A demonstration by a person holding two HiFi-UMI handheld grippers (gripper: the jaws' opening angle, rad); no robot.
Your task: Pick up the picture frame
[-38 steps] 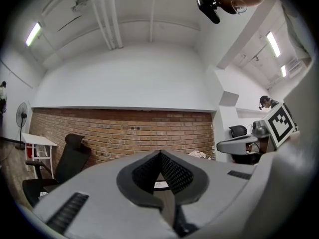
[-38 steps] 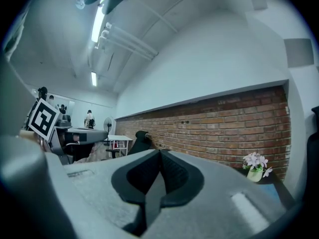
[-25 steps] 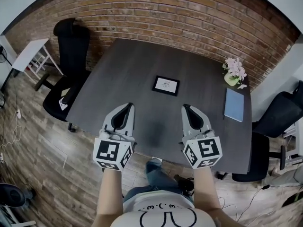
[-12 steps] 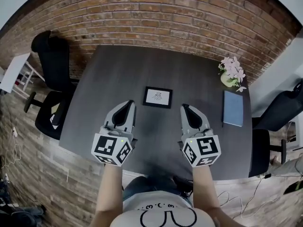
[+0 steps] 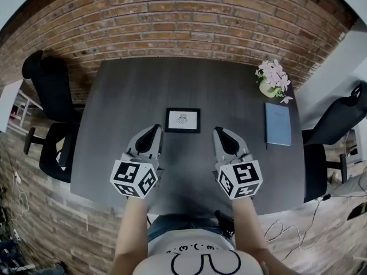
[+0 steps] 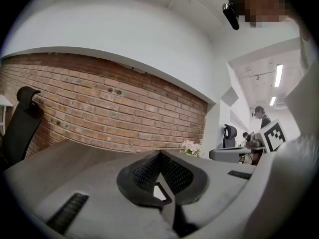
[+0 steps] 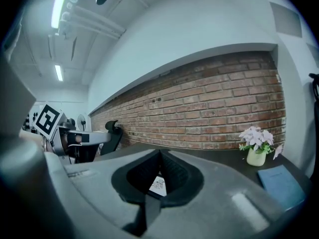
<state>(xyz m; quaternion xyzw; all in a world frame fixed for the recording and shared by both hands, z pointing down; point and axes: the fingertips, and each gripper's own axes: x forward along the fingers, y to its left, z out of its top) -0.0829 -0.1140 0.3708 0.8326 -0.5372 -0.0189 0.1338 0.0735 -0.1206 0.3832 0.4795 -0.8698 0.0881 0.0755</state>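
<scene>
The picture frame (image 5: 183, 120) lies flat on the dark table (image 5: 126, 90), a little ahead of my two tools and between the lines along which they point. It is a thin black border around a white sheet with a small drawing.

I judge it to be light and stiff. The front is probably glass or smooth plastic, so it would be slippery and could crack if I press on the middle. Because it lies flat and low, there is little edge for a pad to catch. I think the best hold is on the black border, with one tool at each short side, or with one jaw slid under a long edge to tip it up.

The left gripper (image 5: 155, 130) and the right gripper (image 5: 218, 133) both have their jaws fully together with nothing between them. They are near the frame and do not touch it, so they must open before any grip.

Nothing stands between the tools and the frame. To the right of the right gripper, well apart from the frame, lie a blue notebook (image 5: 277, 124) and, further ahead, a small pot of pink flowers (image 5: 272, 79). Black office chairs (image 5: 50, 90) stand off both sides of the table, and a brick wall (image 5: 172, 22) is behind its far edge.
</scene>
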